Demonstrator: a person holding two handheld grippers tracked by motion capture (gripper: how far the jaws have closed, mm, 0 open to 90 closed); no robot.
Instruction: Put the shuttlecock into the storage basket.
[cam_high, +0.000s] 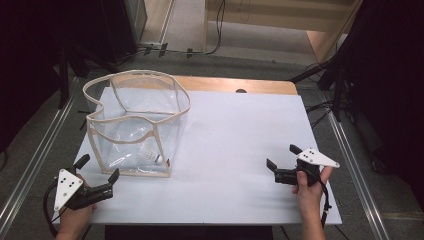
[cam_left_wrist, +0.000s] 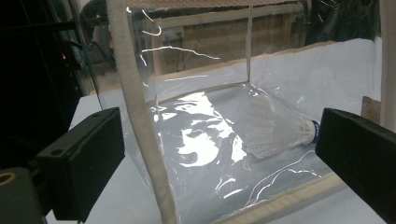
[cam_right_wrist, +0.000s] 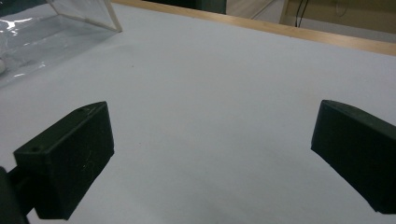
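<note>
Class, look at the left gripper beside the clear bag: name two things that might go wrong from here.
1. The open left gripper sits at the corner of the clear bag; closing on the soft wall may buckle or tip it.
2. The shuttlecock lies loose inside, so it may roll.

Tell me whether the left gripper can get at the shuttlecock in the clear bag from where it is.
Probably not directly: the left gripper faces the clear bag wall, with the shuttlecock behind it. The open top looks free.

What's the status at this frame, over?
Left gripper open beside the clear bag, right gripper open over bare table. Shuttlecock lying inside bag. Nothing in the way.
</note>
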